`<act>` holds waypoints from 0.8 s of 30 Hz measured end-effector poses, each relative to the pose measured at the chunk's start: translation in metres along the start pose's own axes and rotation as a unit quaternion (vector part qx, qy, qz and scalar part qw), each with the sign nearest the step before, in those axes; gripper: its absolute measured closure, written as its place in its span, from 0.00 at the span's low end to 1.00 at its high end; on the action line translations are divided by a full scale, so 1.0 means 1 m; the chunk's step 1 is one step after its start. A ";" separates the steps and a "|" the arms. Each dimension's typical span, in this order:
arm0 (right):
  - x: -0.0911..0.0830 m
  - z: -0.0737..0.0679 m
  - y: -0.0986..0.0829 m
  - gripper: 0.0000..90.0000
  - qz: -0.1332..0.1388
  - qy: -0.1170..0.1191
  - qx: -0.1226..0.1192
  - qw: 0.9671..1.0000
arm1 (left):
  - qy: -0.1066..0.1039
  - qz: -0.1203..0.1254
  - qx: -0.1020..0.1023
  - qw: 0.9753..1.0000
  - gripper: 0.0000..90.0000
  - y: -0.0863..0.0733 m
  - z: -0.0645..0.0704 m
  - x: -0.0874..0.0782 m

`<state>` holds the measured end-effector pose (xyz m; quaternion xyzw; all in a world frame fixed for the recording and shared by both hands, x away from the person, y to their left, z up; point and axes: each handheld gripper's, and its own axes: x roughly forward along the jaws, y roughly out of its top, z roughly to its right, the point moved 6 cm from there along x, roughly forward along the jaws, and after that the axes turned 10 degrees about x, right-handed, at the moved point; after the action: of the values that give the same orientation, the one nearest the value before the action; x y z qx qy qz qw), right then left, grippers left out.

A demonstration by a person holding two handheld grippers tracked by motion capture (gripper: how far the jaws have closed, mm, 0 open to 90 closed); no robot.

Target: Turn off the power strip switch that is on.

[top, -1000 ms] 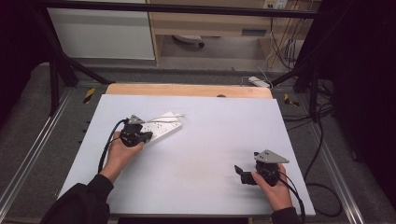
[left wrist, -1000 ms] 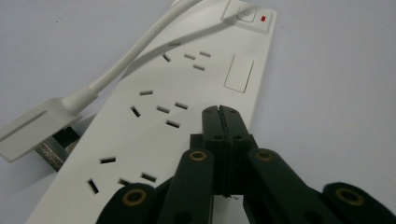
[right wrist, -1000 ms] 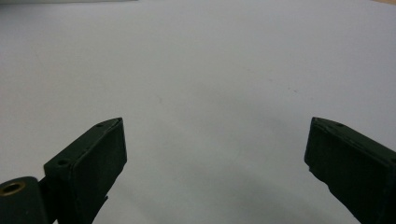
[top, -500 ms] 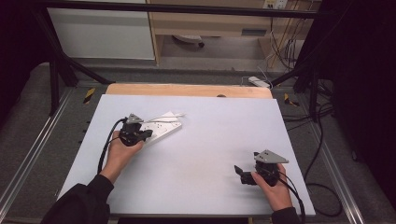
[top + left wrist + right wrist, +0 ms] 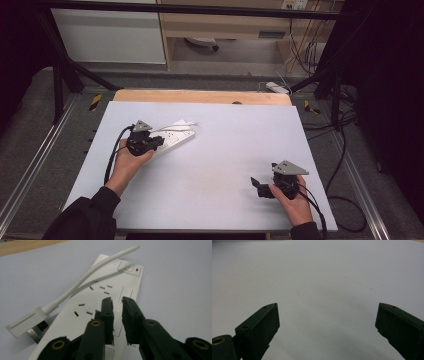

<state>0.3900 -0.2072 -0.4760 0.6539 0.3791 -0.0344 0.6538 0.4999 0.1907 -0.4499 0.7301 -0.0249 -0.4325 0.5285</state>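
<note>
Two grippers | left gripper (image 5: 117, 301), jaws nearly closed on nothing, above flat white plastic power strip (image 5: 172, 140) at table's (image 5: 225, 150) left-centre | right gripper (image 5: 261, 187) spread wide, empty | strip likely rigid, light, slick; grasp its long edges, not its soft white cord (image 5: 92, 275).

A white power strip (image 5: 100, 307) with a small red light and a white cable (image 5: 85, 280) lies on the pale grey-white tabletop (image 5: 225, 150) with its light wood far edge, beside a black left claw (image 5: 117, 301) and black right claw (image 5: 327, 315).
</note>
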 end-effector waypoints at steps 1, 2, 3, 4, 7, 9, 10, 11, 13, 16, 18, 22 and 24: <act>0.000 0.000 0.000 0.06 0.000 0.000 0.000 1.000 | 0.001 0.005 -0.004 1.000 0.83 0.001 -0.001 -0.001; 0.000 0.000 0.000 0.06 0.000 0.000 0.000 1.000 | 0.001 0.008 -0.008 1.000 0.80 0.002 -0.002 -0.002; 0.000 0.000 0.000 0.06 0.000 0.000 0.000 1.000 | 0.002 0.011 -0.010 1.000 0.77 0.003 -0.003 -0.003; 0.000 0.000 0.000 0.06 0.000 0.000 0.000 1.000 | 0.006 0.012 -0.010 1.000 0.75 0.003 -0.004 -0.004; 0.000 0.000 0.000 0.06 -0.001 0.000 0.000 1.000 | 0.012 0.013 -0.013 1.000 0.67 0.004 -0.005 -0.006; 0.000 0.000 0.000 0.06 0.000 0.000 0.000 1.000 | 0.016 0.015 -0.015 1.000 0.63 0.005 -0.007 -0.007; 0.000 0.000 0.000 0.06 0.000 0.000 0.000 1.000 | 0.021 0.016 -0.019 0.999 0.60 0.005 -0.007 -0.008; 0.000 0.000 0.000 0.06 0.000 0.000 0.000 1.000 | 0.023 0.018 -0.022 0.999 0.57 0.006 -0.008 -0.008; 0.000 0.000 0.000 0.06 0.000 0.000 0.000 1.000 | 0.022 0.021 -0.027 0.999 0.52 0.007 -0.008 -0.009; 0.000 0.000 0.000 0.06 -0.001 0.000 -0.001 1.000 | 0.021 0.025 -0.027 0.999 0.46 0.009 -0.007 -0.011; 0.000 0.000 0.000 0.06 -0.001 0.000 -0.001 1.000 | 0.019 0.028 -0.025 0.999 0.43 0.010 -0.006 -0.012; 0.000 0.000 0.000 0.06 0.000 0.000 -0.001 1.000 | 0.015 0.037 -0.030 0.999 0.37 0.013 -0.005 -0.015; 0.000 0.000 0.000 0.06 -0.001 0.000 -0.001 1.000 | 0.012 0.043 -0.033 0.998 0.33 0.015 -0.005 -0.017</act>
<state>0.3901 -0.2072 -0.4763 0.6532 0.3793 -0.0349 0.6545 0.4985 0.1961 -0.4275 0.7160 -0.0354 -0.4013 0.5702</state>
